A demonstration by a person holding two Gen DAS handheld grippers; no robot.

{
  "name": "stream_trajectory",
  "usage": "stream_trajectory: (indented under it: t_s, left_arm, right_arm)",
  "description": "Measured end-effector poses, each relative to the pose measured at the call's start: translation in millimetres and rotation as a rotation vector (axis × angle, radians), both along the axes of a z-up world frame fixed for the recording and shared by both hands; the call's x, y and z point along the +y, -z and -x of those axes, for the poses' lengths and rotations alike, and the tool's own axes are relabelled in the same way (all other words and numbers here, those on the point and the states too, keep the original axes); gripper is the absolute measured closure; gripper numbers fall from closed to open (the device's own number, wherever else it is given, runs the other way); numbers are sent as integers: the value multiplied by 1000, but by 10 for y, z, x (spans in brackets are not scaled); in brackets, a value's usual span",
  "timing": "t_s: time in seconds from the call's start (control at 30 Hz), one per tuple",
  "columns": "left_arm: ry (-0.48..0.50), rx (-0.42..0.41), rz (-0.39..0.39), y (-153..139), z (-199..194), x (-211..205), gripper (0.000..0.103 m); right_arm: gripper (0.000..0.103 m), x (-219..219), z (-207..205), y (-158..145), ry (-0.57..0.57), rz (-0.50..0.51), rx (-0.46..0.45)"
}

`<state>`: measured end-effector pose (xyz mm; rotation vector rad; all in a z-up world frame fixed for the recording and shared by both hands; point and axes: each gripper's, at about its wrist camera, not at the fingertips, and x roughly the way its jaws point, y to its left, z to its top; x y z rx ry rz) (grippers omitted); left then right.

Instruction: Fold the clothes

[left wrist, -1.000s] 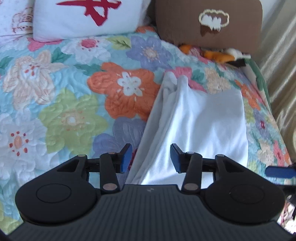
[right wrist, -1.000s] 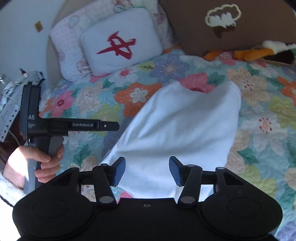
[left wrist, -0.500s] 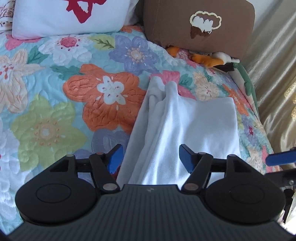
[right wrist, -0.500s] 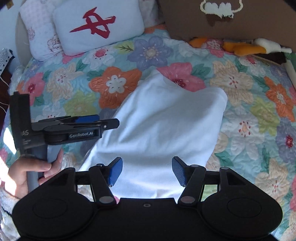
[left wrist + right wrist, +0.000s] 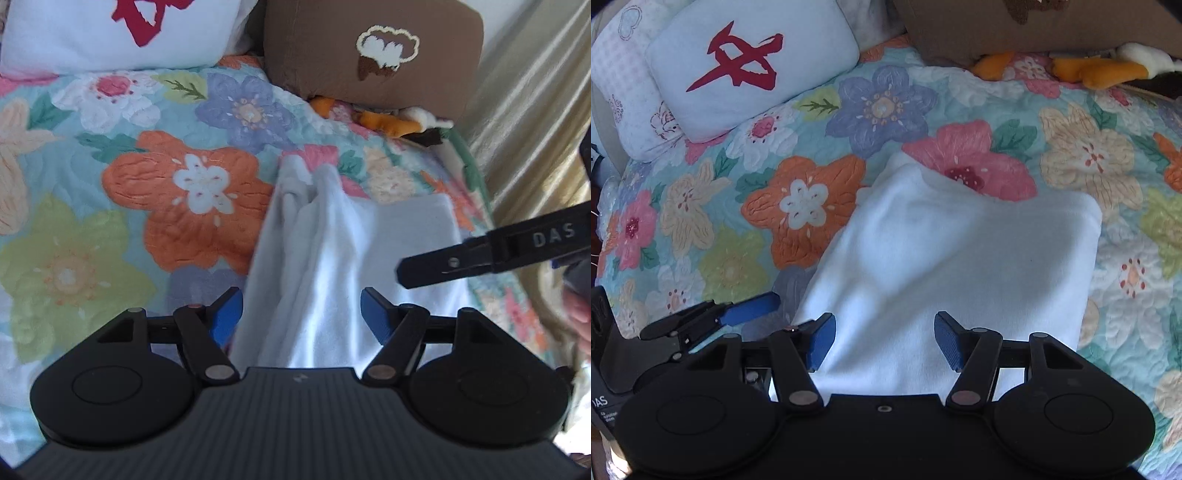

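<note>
- I'm working over a bed with a flowered quilt (image 5: 798, 206); a white pillow with a red mark (image 5: 746, 70) and a brown cushion (image 5: 373, 55) sit at the far end, with a gold curtain (image 5: 528, 122) along the right.
- The white garment (image 5: 960, 258) lies on the quilt near me, right of centre, already folded into a long panel. Its left edge shows loose stacked layers in the left wrist view, bunched at the far end.
- My right gripper (image 5: 884, 341) has swung in over the near end of the garment since a second ago. Its jaws stand apart and have opened a little; cloth lies below, nothing pinched.
- My left gripper (image 5: 301, 319) sits at the garment's near left edge. Its jaws have just opened wide, with cloth below but not pressed.
- I read that as a fold just released, and both tools now lining up on the near edge for the next one.
</note>
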<state>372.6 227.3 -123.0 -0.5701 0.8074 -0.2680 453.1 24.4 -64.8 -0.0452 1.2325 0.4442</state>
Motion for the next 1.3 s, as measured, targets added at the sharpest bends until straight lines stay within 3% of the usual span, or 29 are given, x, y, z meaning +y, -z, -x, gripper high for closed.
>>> stream_trajectory:
  t_s: [0.07, 0.23, 0.33, 0.4, 0.47, 0.6, 0.77, 0.8, 0.9, 0.93, 1.0, 1.17, 1.3]
  left_arm:
    - [2, 8, 112, 47, -21, 24, 33]
    - [-2, 6, -28, 56, -92, -200, 33]
    - [7, -21, -76, 65, -92, -325, 49]
    - [48, -64, -98, 34, -54, -396, 68]
    - [70, -88, -78, 25, -40, -378, 74]
    - [113, -142, -67, -13, 16, -334, 74]
    - [165, -176, -83, -58, 70, -436, 74]
    - [169, -175, -85, -61, 71, -454, 74]
    - [171, -159, -104, -58, 68, -460, 74]
    - [168, -151, -84, -50, 64, -427, 74]
    - [154, -139, -45, -43, 58, -356, 74]
    - [162, -127, -20, -33, 66, -326, 66]
    - [178, -114, -19, -19, 61, -359, 61]
  right_arm:
    - [39, 9, -55, -34, -1, -7, -3]
    - [38, -38, -144, -17, 47, -57, 13]
    - [38, -46, -203, 48, 74, -93, 36]
    - [38, -47, -245, 81, 91, -124, 45]
    - [38, -12, -280, 84, 106, -126, 22]
    - [35, 103, -353, 121, 92, -125, 8]
    - [23, 270, -379, 293, 14, -24, 29]
    - [25, 273, -371, 327, 25, 5, 16]
    - [67, 119, -334, 362, 71, -48, 9]
    - [73, 47, -321, 364, 87, -73, 15]
    - [79, -94, -268, 346, 115, -96, 3]
    - [80, -389, -72, 330, 126, -146, -38]
    - [80, -701, 34, 393, 185, -279, -19]
